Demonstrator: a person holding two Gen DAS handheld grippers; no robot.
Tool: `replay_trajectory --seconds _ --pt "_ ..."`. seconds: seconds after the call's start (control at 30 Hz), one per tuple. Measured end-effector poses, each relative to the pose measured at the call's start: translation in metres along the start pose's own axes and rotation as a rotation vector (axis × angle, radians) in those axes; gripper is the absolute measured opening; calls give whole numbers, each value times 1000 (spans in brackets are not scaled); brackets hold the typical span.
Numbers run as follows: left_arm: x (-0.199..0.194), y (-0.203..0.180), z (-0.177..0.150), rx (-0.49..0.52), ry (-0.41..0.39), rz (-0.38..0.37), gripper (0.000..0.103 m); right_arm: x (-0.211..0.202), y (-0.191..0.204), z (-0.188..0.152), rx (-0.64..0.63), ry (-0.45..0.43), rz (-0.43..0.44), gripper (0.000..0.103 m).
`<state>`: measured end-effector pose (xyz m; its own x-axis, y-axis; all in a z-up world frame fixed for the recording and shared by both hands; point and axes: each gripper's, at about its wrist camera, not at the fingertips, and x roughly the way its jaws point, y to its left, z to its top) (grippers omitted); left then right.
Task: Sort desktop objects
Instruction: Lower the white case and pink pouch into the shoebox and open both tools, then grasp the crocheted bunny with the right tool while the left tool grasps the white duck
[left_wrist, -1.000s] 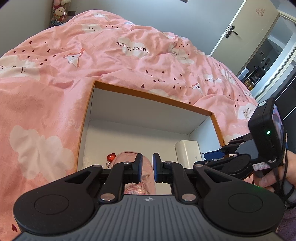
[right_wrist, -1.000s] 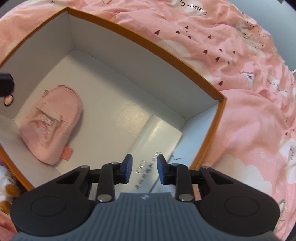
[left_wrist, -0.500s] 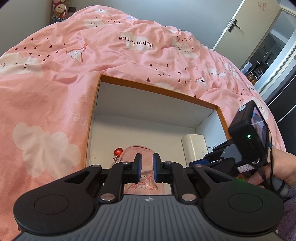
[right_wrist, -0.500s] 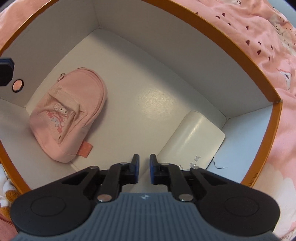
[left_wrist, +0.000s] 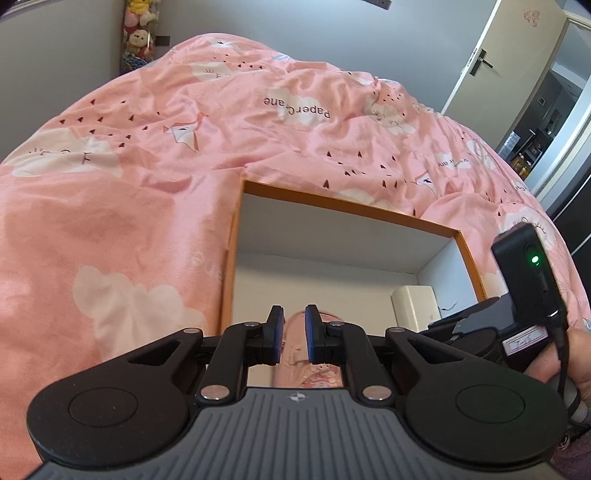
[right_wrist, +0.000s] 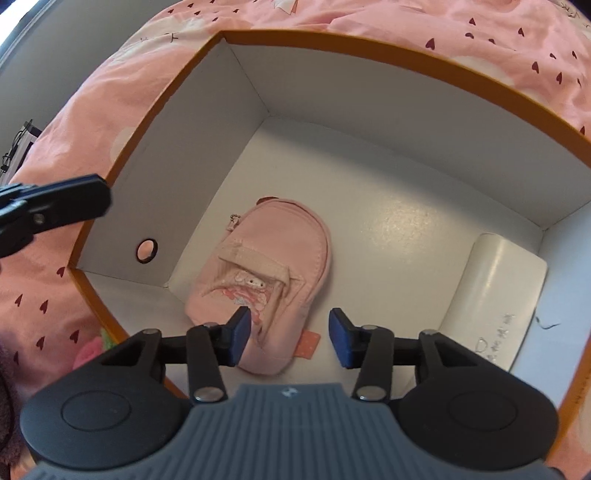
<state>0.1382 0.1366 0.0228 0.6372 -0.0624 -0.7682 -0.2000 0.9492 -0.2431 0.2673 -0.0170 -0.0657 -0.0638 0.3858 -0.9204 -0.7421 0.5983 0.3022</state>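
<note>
An orange-rimmed cardboard box (right_wrist: 369, 48) with a white inside sits on a pink bedspread. A small pink backpack-shaped pouch (right_wrist: 266, 273) lies on the box floor at the left. A white rounded case (right_wrist: 495, 295) lies at the right wall. My right gripper (right_wrist: 290, 338) is open, hovering above the box over the pouch's near end, holding nothing. My left gripper (left_wrist: 293, 334) has its jaws nearly closed and empty, above the box's near edge; the pouch (left_wrist: 295, 354) shows between its fingers, and the white case (left_wrist: 413, 306) to the right.
The pink patterned bedspread (left_wrist: 147, 206) surrounds the box. A round hole (right_wrist: 146, 251) is in the box's left wall. A door (left_wrist: 498, 62) and doorway stand at the far right. Plush toys (left_wrist: 138, 37) hang at the far wall.
My right gripper has opened wide and swung left from over the white case to over the pouch. My left gripper has tilted up and drawn back slightly.
</note>
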Motion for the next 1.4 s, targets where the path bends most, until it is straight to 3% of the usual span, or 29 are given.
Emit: replay_trajectory --seconds 0.1,0.17,0.6,1.0,1.23,1.4 --pt "-3 8 -1 -12 -7 17 13 12 -1 0 39 7 6 32" --pt "-3 14 -2 -23 -4 25 13 16 -2 1 53 -1 5 28" --pt "-1 28 -9 -39 16 37 13 29 33 18 26 -13 43 27" --pt "-9 23 -11 -8 -5 17 14 12 42 12 -44 -60 -22 28" --pt "-27 -1 -19 89 -36 12 17 -40 54 -20 -160 -214 -99 29" --pt "-51 -21 -31 173 -89 -3 17 -85 49 -59 -134 -388 -101 29"
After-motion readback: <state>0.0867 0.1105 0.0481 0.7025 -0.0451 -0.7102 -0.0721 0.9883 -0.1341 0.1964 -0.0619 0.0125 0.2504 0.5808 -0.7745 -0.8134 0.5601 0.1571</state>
